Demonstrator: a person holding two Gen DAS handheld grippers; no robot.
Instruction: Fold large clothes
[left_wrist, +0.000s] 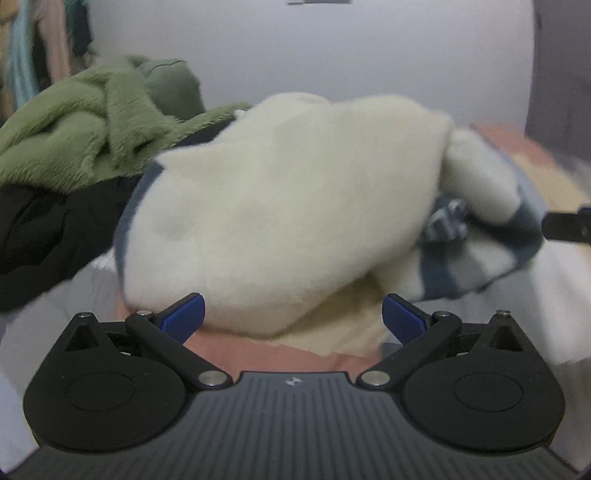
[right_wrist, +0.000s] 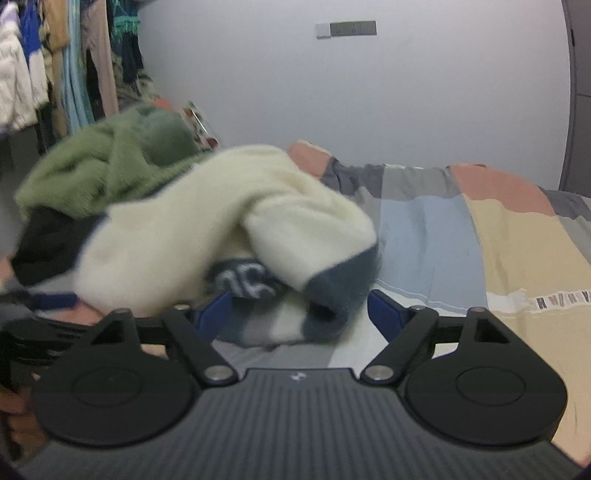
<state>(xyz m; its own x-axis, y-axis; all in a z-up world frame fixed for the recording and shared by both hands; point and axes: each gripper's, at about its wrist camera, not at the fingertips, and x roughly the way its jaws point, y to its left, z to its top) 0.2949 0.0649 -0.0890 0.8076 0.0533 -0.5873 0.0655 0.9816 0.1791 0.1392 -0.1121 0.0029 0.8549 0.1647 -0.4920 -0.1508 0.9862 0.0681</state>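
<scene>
Lying bunched on bedspread (right_wrist: 443, 236), cream fleece garment (left_wrist: 295, 206), both tongs parted

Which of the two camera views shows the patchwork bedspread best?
The right wrist view: the patchwork bedspread stretches back to the wall, its coloured blocks plain. In the left wrist view the cream sweater hides nearly all of it; only blurred edges show.

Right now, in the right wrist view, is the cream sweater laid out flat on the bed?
No, the cream sweater sits bunched in a heap on the patchwork bedspread, against the green fleece.
</scene>
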